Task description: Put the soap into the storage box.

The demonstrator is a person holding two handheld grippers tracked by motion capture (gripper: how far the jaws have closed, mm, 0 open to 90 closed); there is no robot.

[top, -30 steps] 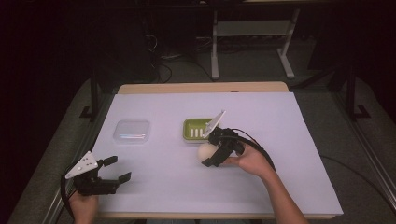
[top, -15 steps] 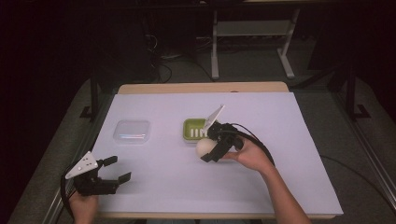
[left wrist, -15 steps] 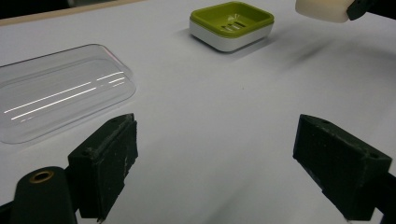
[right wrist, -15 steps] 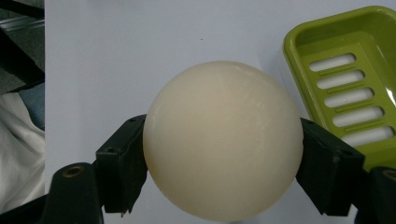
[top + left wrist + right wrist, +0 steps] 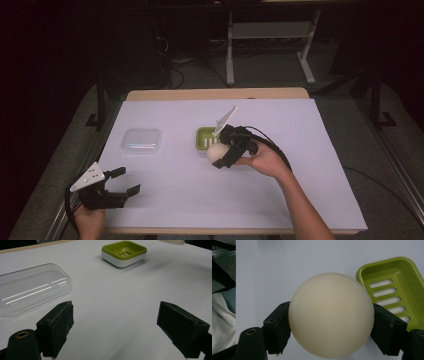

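Right gripper [image 5: 223,156] clamped on a round cream soap [image 5: 331,315], one jaw pressed to each flank, ball lifted off the white table cover [image 5: 310,190]; green slotted soap dish [image 5: 395,292] just beside the load, off the right-hand jaw in the right gripper view and just past the tips in the high view. Left gripper [image 5: 120,181] parked near the front-left corner, jaws spread wide and holding nothing, clear plastic lid [image 5: 30,288] lying flat ahead of its left jaw and the dish [image 5: 123,253] farther ahead toward its right. Likely step: carrying the soap across to the dish. To do well: keep squeeze steady since a smooth sphere can roll out of flat pads, hold level, come in from above so the jaws clear the raised rim, centre over the slots, lower until resting, only then release. Low rim on all sides of the dish, so a sideways approach risks nudging it. Plenty of bare cover in front of and to the outer side of the right gripper; lid well apart from the carrying path; table edge near only the idle left gripper
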